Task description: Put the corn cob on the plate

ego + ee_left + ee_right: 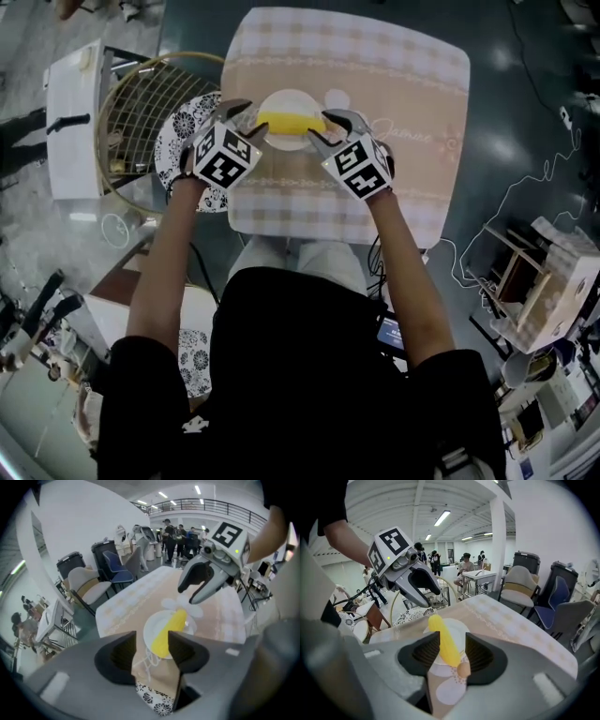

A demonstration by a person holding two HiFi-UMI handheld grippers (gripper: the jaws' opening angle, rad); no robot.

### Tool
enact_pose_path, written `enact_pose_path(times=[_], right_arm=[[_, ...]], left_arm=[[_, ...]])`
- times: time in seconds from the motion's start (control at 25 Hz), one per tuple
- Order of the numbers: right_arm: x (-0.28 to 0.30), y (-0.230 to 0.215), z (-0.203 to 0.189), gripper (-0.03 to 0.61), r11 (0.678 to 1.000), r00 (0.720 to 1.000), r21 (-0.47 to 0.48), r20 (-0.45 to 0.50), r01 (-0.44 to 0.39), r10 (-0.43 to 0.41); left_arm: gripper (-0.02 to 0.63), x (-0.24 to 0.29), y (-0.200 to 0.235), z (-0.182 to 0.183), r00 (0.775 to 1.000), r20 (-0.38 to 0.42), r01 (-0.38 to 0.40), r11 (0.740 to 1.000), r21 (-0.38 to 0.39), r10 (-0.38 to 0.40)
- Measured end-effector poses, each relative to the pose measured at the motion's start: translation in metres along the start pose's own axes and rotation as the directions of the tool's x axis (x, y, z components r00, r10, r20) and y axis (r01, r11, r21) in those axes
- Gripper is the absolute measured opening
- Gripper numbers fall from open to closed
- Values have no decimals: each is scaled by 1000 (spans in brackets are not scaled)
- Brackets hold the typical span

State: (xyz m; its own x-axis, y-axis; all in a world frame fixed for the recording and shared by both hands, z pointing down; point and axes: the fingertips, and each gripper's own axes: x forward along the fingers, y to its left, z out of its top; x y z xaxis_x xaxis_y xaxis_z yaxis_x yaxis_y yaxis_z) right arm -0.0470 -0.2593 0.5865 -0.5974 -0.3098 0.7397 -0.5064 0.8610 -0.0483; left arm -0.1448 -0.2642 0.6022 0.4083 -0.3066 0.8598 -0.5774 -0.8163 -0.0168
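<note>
Arms: the person's bare forearms reach forward from black sleeves, one gripper in each hand, and converge over the near half of the bench.
Left gripper (242, 117): released. In its own view (152, 641) the jaws stand apart with nothing gripped; the cloth and plate show through the gap, beyond the pads. It points down and inward at the left end of the cob.
Right gripper (326, 127): also released. In its own view (452, 641) the ridged pads stand apart, and the cob seen between them lies farther off on the plate, clear of both pads. It points down and inward at the right end of the cob.
Corn cob (291, 123): yellow, lying flat across the plate, its long side running left to right between the two grippers, held by neither.
Plate (281, 97): small, white and round, resting on the cloth near the bench's near edge, beside a pale flower print.
Bench (375, 75): covered by a beige checked cloth with a plain band in the middle.
Left of the bench: a black-and-white patterned round pad (183, 127) sits partly under the cloth's edge, with a round wire rack (141, 108) just beyond it.
Far background: chairs (89, 588) stand past the bench, and a group of people (176, 538) stands well beyond in a white hall.
</note>
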Motion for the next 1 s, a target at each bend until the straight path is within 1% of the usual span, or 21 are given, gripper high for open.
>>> enact_pose_path(times=[0.12,0.2,0.32,0.4,0.48,0.6,0.72,0.84,1.0], right_arm=[[-18,-2,16,133,999,998,34,65,20,-22],[-29,-5,27,105,998,994,40,99,38,-42],[-46,-12,43,67,998,987,39,150,57,-62],[-56,-17,53,44,997,981,40,183,59,-65],[-65,-22,62,35,997,975,37,212,62,-69],[-72,-32,70,21,997,966,21,248,69,-72],[-72,-42,77,3,998,952,45,298,53,-64],[-69,-50,81,3,997,943,61,329,40,-58],[-70,-56,86,2,996,926,77,371,41,-67]], left_arm=[[208,-21,2,17,997,59,-48,998,-35,50],[184,-32,0,26,994,93,-57,996,-72,64],[164,-45,-2,41,985,150,-72,989,-126,91],[127,-53,-1,50,975,177,-108,984,-142,132],[86,-60,0,59,964,201,-141,977,-160,172],[12,-68,4,76,942,250,-178,965,-192,224],[8,-74,8,91,918,299,-200,956,-215,259],[8,-79,12,95,895,332,-214,939,-270,299],[8,-85,15,97,872,354,-217,915,-341,339]])
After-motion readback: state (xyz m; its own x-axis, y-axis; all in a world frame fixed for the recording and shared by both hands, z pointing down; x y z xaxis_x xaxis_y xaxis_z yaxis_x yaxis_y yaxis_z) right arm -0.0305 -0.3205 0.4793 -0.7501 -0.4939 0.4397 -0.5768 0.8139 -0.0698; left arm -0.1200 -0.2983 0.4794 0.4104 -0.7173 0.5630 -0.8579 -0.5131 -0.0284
